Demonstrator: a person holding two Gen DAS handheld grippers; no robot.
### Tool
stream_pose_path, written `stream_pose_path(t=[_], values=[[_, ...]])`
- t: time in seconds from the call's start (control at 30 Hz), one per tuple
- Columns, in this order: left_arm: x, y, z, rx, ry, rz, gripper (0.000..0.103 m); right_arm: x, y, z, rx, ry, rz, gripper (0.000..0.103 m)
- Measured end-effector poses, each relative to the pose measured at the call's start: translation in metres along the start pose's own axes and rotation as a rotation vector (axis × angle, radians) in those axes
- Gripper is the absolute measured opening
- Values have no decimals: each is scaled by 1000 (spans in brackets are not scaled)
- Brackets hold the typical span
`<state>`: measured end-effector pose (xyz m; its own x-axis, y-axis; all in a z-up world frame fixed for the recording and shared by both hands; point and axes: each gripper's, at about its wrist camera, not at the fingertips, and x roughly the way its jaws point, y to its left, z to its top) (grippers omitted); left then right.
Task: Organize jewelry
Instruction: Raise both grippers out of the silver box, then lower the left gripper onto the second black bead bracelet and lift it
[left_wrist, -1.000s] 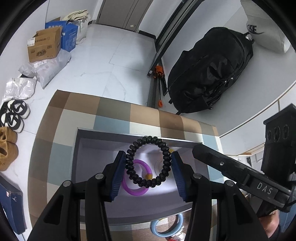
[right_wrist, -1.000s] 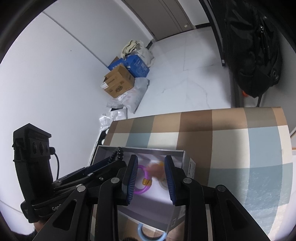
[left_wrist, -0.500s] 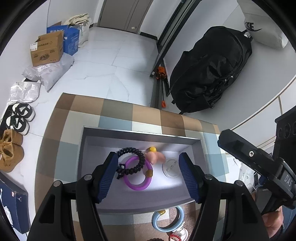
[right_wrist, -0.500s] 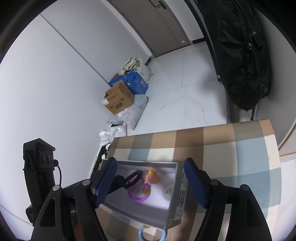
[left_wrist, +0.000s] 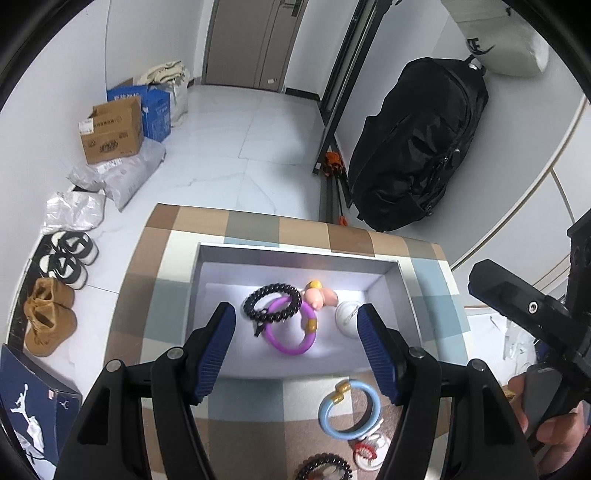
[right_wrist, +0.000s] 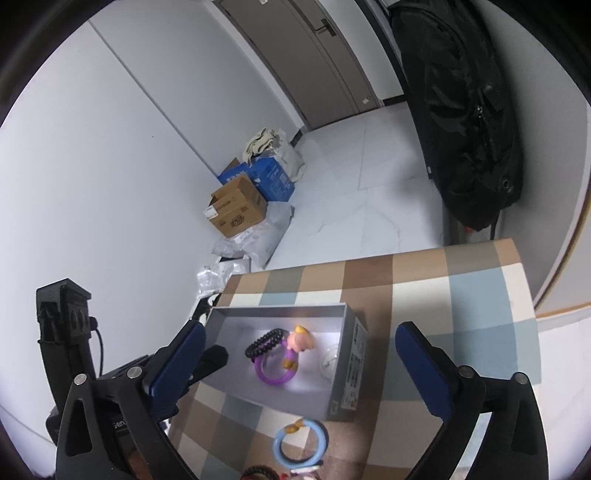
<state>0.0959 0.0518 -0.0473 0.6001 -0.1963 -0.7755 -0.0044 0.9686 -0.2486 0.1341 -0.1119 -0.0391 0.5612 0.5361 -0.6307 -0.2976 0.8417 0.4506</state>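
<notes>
With the black bead bracelet (left_wrist: 272, 303) dropped in the grey box (left_wrist: 295, 254), a placing step is judged done.
Both jaws have just been opened: left hand-held gripper (left_wrist: 296, 347) part-wide, right hand-held gripper (right_wrist: 300, 365) fully wide, nothing held. Blue bangle (left_wrist: 349, 410) on the desk (left_wrist: 255, 406) is judged next; a grasp across its rim is needed.

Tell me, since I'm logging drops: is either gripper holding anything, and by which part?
Nothing is held. The black beaded bracelet lies in the grey box; both grippers' jaws are open.
</notes>
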Motion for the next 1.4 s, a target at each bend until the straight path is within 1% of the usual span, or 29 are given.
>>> stream_pose_path(t=[0.2,0.3,0.37,0.43,0.53,0.7,0.9,1.07,1.13,1.3,1.4], values=[[-16,-4,-14,38,-47,24,65,-11,4,-16,-36,-10,-26,103],[-24,-5,-22,48,-68,34,77,-18,7,-25,-60,-13,-39,103],[-29,-5,-28,55,-87,45,78,-22,9,-30,-76,-12,-50,103],[-32,-5,-31,56,-89,44,78,-27,9,-35,-88,-15,-60,103],[-33,-4,-35,51,-87,45,78,-33,11,-43,-103,-13,-74,103],[-35,-4,-44,52,-75,25,78,-43,15,-57,-136,-15,-91,103],[-34,-8,-59,75,-48,19,78,-51,16,-69,-160,-3,-102,103],[-30,-12,-68,90,-2,-22,79,-54,15,-73,-159,3,-103,103],[-28,-15,-74,96,14,-28,79,-55,15,-74,-152,3,-98,103],[-17,-18,-89,93,97,-50,79,-54,16,-77,-161,13,-101,103],[-10,-21,-95,115,142,-35,79,-55,13,-77,-154,14,-108,103]])
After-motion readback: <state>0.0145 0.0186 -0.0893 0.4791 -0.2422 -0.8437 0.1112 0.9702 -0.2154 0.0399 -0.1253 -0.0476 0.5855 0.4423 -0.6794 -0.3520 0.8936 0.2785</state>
